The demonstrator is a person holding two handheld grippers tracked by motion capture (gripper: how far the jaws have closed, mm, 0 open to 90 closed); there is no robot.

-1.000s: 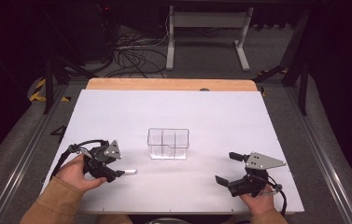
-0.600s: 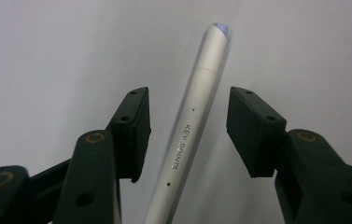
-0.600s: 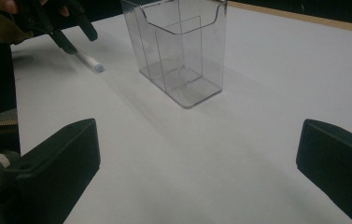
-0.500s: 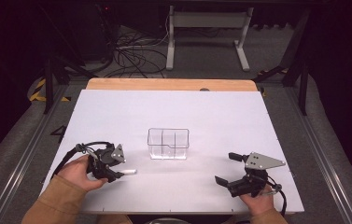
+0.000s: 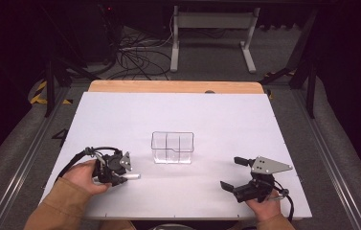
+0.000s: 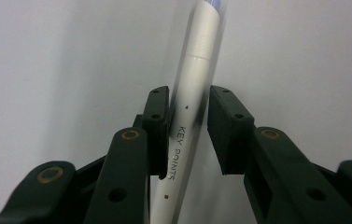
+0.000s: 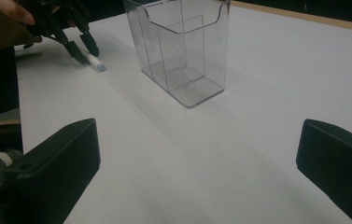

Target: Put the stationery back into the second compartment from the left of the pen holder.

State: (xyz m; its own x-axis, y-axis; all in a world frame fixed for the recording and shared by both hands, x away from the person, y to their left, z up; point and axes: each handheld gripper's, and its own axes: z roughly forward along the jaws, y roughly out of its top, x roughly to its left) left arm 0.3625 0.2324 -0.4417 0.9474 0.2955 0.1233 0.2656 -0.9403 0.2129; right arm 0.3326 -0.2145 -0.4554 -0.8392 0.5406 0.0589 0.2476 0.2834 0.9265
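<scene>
A white pen (image 5: 131,177) lies on the white table at the front left; its print shows in the left gripper view (image 6: 187,121). My left gripper (image 5: 120,178) reaches down over it, one jaw on each side of the barrel (image 6: 190,93). The jaws have just been closing; one pad sits against the pen and a thin gap remains at the other. My right gripper (image 5: 231,172) rests at the front right, jaws wide open and empty (image 7: 198,135). From there the pen's tip (image 7: 95,63) shows under the left gripper (image 7: 82,49).
A clear plastic holder with compartments (image 5: 172,147) stands upright mid-table between the two grippers, close ahead in the right gripper view (image 7: 183,46). The white table top (image 5: 178,110) ends in a wooden strip at the back. Cables and a stand are on the floor beyond.
The left gripper's jaws have drawn in around the pen and the hand shifted slightly. The right gripper has stayed where it was.
</scene>
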